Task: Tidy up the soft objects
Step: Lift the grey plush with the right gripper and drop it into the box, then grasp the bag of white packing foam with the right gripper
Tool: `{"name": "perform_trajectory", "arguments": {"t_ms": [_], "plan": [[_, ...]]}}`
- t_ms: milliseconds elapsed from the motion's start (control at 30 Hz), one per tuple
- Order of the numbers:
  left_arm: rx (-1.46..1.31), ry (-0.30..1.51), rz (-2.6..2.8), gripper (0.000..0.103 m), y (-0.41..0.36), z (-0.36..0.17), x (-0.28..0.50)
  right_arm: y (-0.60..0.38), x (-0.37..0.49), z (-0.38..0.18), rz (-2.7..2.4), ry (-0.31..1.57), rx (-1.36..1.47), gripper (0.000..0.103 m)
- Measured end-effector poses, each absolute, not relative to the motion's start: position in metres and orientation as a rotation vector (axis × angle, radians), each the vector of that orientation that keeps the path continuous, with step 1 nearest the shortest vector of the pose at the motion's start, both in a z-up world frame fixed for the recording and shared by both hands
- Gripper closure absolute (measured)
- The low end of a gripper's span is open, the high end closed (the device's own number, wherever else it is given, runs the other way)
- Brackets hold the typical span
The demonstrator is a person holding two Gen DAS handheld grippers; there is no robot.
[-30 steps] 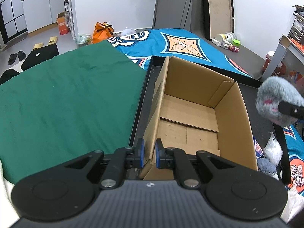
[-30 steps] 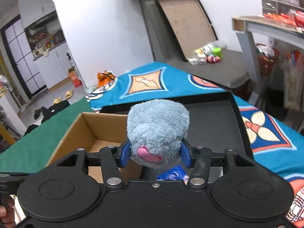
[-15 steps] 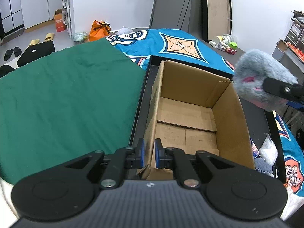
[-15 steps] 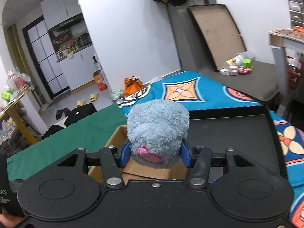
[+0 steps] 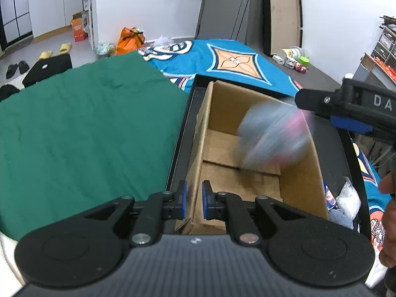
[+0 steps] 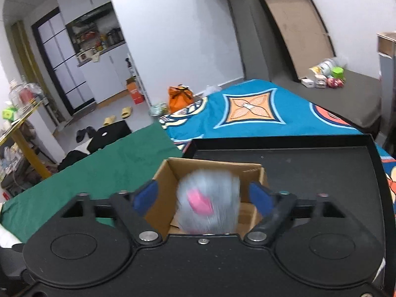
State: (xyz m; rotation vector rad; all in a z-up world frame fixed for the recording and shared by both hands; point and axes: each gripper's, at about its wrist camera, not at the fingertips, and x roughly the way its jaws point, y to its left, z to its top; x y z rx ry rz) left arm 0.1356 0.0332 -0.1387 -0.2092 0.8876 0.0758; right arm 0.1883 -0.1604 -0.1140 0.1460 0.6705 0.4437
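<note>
A fluffy grey-blue plush toy (image 5: 273, 136) with a pink patch is blurred in mid-air, falling into the open cardboard box (image 5: 217, 113). In the right wrist view the plush toy (image 6: 209, 204) is below and between the spread blue pads, touching neither. My right gripper (image 6: 205, 198) is open above the box (image 6: 255, 170); it also shows in the left wrist view (image 5: 346, 113). My left gripper (image 5: 194, 199) is shut on the box's near left wall.
The box stands in a black tray (image 5: 184, 121). A green cloth (image 5: 86, 123) lies to the left, a blue patterned cloth (image 5: 235, 59) behind. Small soft items and a plastic bag (image 5: 346, 200) lie in the tray right of the box.
My right gripper moved over the box and opened, letting go of the plush toy, which now drops into the box. My left gripper kept its hold on the box wall.
</note>
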Motion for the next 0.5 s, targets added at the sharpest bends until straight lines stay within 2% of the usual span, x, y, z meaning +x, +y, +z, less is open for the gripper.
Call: {"name": "perform_trajectory", "arguments": {"t_ms": [67, 200, 267, 333, 433, 500], "plan": [[-0.183, 0.89, 0.077, 0.09, 0.029, -0.138, 0.136, -0.167, 0.186, -0.117, 0.441, 0.696, 0.158, 0.013], [-0.176, 0.903, 0.085, 0.089, 0.027, -0.14, 0.139, -0.185, 0.179, -0.121, 0.419, 0.737, 0.176, 0.013], [-0.162, 0.909, 0.088, 0.083, 0.025, -0.139, 0.14, -0.196, 0.174, -0.121, 0.399, 0.744, 0.184, 0.012], [-0.137, 0.908, 0.094, 0.066, 0.022, -0.138, 0.141, -0.206, 0.173, -0.122, 0.38, 0.748, 0.182, 0.012], [-0.112, 0.899, 0.102, 0.052, 0.018, -0.134, 0.141, -0.221, 0.169, -0.123, 0.358, 0.751, 0.166, 0.012], [-0.103, 0.894, 0.105, 0.047, 0.015, -0.132, 0.141, -0.232, 0.167, -0.124, 0.339, 0.753, 0.16, 0.012]]}}
